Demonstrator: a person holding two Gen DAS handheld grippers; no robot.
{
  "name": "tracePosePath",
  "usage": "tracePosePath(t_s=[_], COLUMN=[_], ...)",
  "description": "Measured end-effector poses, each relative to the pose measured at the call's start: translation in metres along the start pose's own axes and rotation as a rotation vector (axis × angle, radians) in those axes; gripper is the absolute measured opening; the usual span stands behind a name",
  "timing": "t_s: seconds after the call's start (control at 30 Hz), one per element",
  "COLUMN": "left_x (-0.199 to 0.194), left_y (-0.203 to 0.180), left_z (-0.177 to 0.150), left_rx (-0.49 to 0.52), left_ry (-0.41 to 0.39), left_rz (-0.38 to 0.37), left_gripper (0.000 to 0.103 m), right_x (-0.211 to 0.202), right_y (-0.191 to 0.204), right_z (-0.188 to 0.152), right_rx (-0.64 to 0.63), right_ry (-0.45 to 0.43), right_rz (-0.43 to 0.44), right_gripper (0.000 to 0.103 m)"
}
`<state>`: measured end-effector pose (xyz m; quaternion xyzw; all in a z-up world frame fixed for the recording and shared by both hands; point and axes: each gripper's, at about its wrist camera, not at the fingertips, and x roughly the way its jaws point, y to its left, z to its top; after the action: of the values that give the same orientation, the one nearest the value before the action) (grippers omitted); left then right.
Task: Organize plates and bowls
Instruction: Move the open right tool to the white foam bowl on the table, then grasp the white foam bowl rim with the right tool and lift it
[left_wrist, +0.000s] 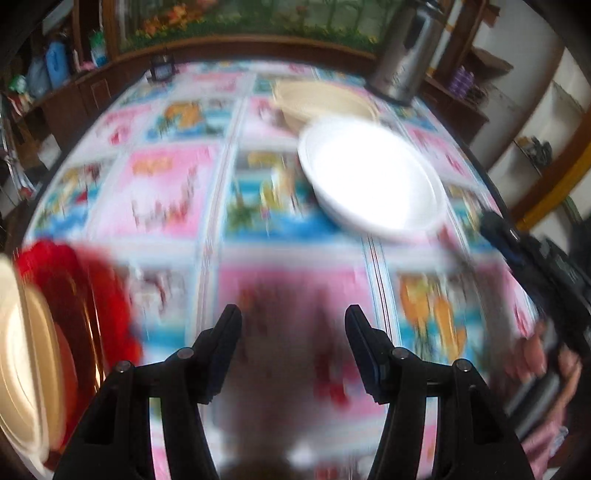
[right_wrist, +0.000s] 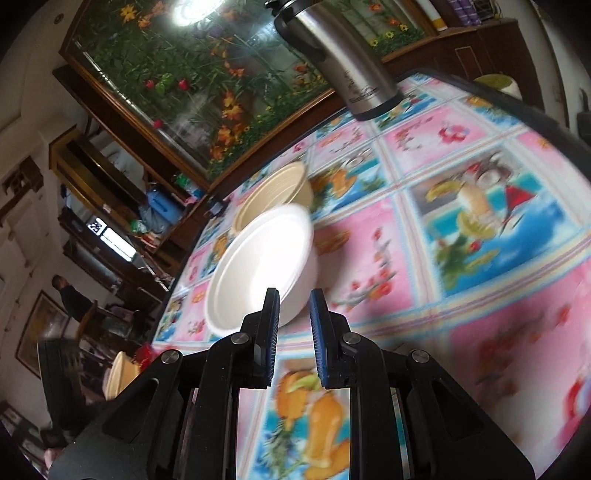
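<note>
Only the left view shows a red thing (left_wrist: 85, 295). The left gripper (left_wrist: 293, 321) gapes empty; the right gripper (right_wrist: 294, 306) is nearly closed, empty. No words are readable.

Glossy steel flask (right_wrist: 343, 62) — matt white bowl (right_wrist: 258, 266)

Motion blur is smearing both views

The tablecloth (left_wrist: 177, 192) prints are smearing past reading; a cream plate (left_wrist: 22, 354) and red thing (left_wrist: 92, 295) are running off the left edge, and the steel flask (right_wrist: 340, 62) is losing its top.
</note>
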<state>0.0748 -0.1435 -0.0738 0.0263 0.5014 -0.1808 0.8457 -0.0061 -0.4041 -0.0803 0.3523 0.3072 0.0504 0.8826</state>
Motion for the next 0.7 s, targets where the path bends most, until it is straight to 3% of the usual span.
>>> tracePosePath(t_s=[0.13,0.2,0.4,0.7], left_x=[0.005,0.004,0.018,0.054], left_y=[0.007,0.012,0.017,0.015], left_z=[0.037,0.053,0.090,0.098], left_rx=[-0.063,-0.092,-0.161,-0.199], left_ry=[-0.060,-0.094,-0.115,-0.081], left_rz=[0.029,0.040,0.041,0.017], left_gripper=[0.059,0.059,0.062,0.062], right_x=[-0.002,0.004,0.045,0.070], right_y=[0.002,0.008,0.023,0.018], right_z=[0.030,0.046,0.059,0.048], right_rx=[-0.023,-0.035,-0.062,-0.079], right_ry=[0.003,0.019,0.077,0.111], right_rz=[-0.019,-0.019,-0.061,-0.105], right_gripper=[0.020,0.037,0.038,0.038])
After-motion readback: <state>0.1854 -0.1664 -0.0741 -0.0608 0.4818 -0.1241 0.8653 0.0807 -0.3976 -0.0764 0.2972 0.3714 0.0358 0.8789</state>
